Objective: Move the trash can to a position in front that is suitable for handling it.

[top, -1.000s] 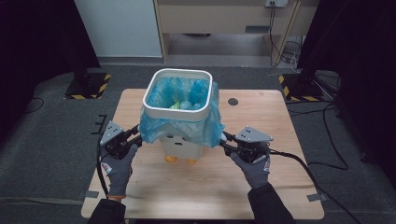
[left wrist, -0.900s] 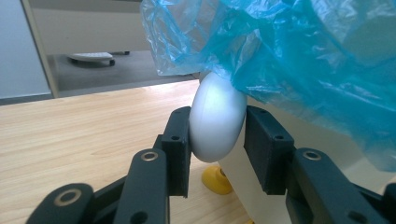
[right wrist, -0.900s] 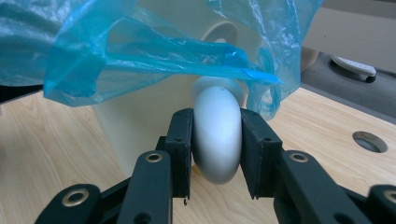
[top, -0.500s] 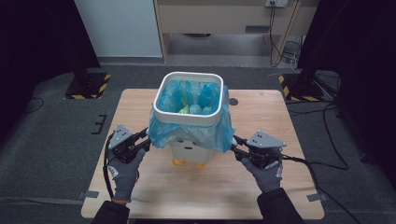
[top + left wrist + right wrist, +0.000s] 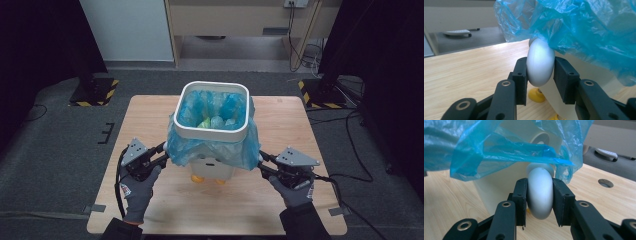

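A white bin (image 5: pixel 214 166) with yellow feet (image 5: pixel 205 178) stands mid-table, lined with a blue plastic bag (image 5: pixel 210 150) that drapes over its rim (image 5: pixel 210 132). Crumpled pale and green waste (image 5: pixel 210 121) lies inside. My left gripper (image 5: pixel 162 152) is shut on the bin's rounded white left side knob (image 5: pixel 540 62). My right gripper (image 5: pixel 261 162) is shut on the matching right knob (image 5: pixel 540 192). In both gripper views the bag hangs over the knobs. I cannot tell whether the feet touch the table.
The wooden table (image 5: pixel 150 115) has a small round hole (image 5: pixel 279 100) at its far right. Two black stands with striped bases (image 5: pixel 95 90) (image 5: pixel 322 92) sit on the floor beyond the table. A cabinet stands behind.
The bin has shifted to the right and a little toward me, both grippers moving with it while shut on its knobs.
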Demonstrator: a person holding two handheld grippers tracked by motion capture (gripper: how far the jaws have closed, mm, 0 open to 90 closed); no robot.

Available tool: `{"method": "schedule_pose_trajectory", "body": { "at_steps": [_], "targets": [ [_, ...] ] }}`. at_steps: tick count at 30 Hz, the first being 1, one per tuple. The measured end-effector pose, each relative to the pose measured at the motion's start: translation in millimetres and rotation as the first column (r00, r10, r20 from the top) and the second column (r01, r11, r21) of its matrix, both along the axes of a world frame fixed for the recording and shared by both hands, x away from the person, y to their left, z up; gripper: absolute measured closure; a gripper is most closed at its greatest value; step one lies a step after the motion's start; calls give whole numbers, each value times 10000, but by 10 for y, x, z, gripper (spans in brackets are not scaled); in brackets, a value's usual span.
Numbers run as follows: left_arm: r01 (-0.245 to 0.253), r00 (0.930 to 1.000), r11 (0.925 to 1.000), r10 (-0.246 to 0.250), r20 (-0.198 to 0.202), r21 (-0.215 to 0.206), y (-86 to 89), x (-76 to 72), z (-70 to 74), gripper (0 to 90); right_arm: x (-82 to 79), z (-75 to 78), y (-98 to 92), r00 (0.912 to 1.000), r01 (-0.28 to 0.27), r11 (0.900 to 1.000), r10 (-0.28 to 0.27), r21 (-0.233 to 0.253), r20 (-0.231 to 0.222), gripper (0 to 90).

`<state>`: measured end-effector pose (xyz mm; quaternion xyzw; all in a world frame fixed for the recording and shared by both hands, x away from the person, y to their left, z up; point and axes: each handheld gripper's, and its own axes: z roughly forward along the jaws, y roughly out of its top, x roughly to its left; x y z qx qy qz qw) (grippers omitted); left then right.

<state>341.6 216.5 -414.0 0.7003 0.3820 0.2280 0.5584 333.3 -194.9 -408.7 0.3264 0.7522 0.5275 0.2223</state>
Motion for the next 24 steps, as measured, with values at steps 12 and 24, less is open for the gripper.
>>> {"method": "schedule_pose_trajectory", "body": {
  "at_steps": [12, 24],
  "targets": [
    [105, 9999, 9999, -105, -38, 5, -54, -74, 5, 643, -118, 9, -60, 9999, 88, 9999, -87, -87, 109, 674],
    [352, 9993, 9994, -353, -111, -59, -121, -129, -1, 645, -253, 32, -126, 9996, 167, 9998, -164, -101, 213, 672]
  ]
}}
